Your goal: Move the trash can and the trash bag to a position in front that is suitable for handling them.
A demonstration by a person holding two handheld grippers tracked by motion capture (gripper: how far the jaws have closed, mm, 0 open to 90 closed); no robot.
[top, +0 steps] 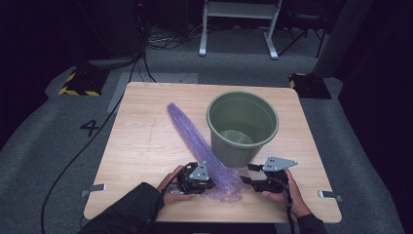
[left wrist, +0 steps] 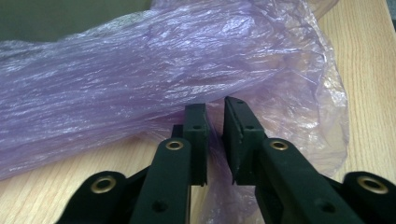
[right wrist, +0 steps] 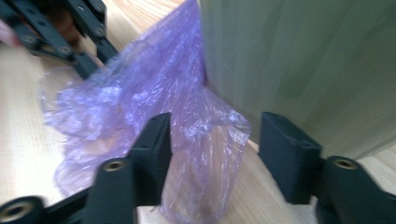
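- A thin, crinkled, see-through purple plastic bag (top: 197, 141) lies on the pale wood-grain table (top: 141, 146), stretched as a long narrow band from the centre down to a bunched, wrinkled end at 6 o'clock.
- The film is glossy, with fine lengthwise creases; in the left gripper view (left wrist: 154, 70) it billows in soft folds above the jaws.
- A smooth, matt, olive-green round bucket (top: 242, 127), tapering toward its base, stands upright at 2 o'clock from the bag's bunched end, touching the film along its side.
- The left gripper (left wrist: 215, 133), black and hard-edged, has its jaws drawn narrow with a fold of film pinched between them.
- The right gripper (right wrist: 215, 149) has its jaws spread wide, a loose flap of bag standing between them; whether either jaw touches it I cannot tell.
- The bucket's wall (right wrist: 299, 60) rises just beyond the right gripper.
- Both hands, left (top: 170, 187) and right (top: 287, 192), sit at the table's 6 o'clock edge.
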